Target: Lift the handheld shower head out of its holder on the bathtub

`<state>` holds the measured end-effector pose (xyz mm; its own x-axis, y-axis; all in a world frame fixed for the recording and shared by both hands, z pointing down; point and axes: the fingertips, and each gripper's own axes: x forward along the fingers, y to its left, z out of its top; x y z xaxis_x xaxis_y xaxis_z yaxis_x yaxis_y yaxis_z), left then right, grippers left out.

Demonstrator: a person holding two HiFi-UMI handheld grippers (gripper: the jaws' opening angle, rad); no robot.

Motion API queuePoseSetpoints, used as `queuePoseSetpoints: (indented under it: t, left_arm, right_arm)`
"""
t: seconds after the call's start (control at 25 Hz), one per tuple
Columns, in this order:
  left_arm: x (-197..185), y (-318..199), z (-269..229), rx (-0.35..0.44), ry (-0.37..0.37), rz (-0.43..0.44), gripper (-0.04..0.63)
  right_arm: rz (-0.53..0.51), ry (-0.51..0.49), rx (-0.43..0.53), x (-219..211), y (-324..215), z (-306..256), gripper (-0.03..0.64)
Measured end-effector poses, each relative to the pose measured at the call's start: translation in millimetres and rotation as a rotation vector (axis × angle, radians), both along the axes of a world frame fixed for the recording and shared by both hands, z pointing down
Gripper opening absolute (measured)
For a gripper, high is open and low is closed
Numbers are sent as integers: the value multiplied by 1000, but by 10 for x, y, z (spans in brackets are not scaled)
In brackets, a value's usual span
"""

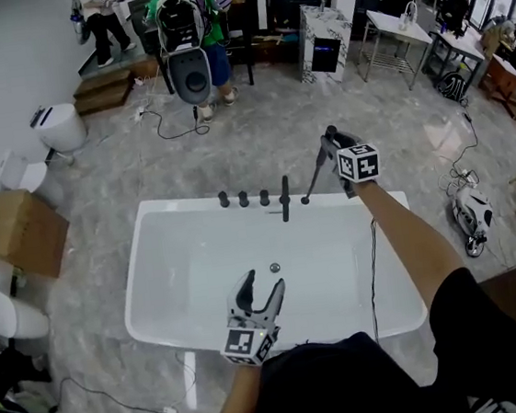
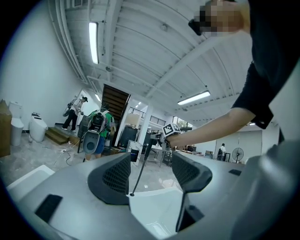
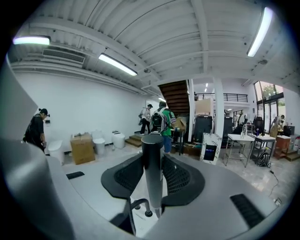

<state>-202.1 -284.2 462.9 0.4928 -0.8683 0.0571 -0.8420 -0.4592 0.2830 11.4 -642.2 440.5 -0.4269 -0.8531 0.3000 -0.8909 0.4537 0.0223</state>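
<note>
The handheld shower head [image 1: 317, 171] is a slim black wand, raised above the far right rim of the white bathtub [image 1: 152, 250]. My right gripper [image 1: 331, 139] is shut on its upper part. In the right gripper view the dark handle [image 3: 152, 164] stands upright between the pads of my right gripper [image 3: 153, 176]. My left gripper [image 1: 261, 298] hangs open over the near half of the tub with nothing between its fingers. The left gripper view looks between its open jaws [image 2: 151, 176] at the wand [image 2: 140, 168] and at the right gripper's marker cube [image 2: 171, 130].
Three black knobs [image 1: 243, 198] and a black spout [image 1: 285, 198] stand on the tub's far rim. A cardboard box [image 1: 20, 233] and white toilets [image 1: 59, 126] line the left wall. A person with a backpack [image 1: 185, 33] stands beyond the tub. Tables [image 1: 396, 32] are at the back right.
</note>
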Motion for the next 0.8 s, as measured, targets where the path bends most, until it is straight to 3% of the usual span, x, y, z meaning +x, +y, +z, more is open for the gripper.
queuePoseSetpoints:
  t: [0.36,0.8]
  left_arm:
    - [2,-17,-231,61,36,50,253]
    - [110,54,-294,83,16,75,253]
  right_arm:
    - [-3,21,78,-32,100,-568,123]
    - [12,13,75,148,225,-601,123]
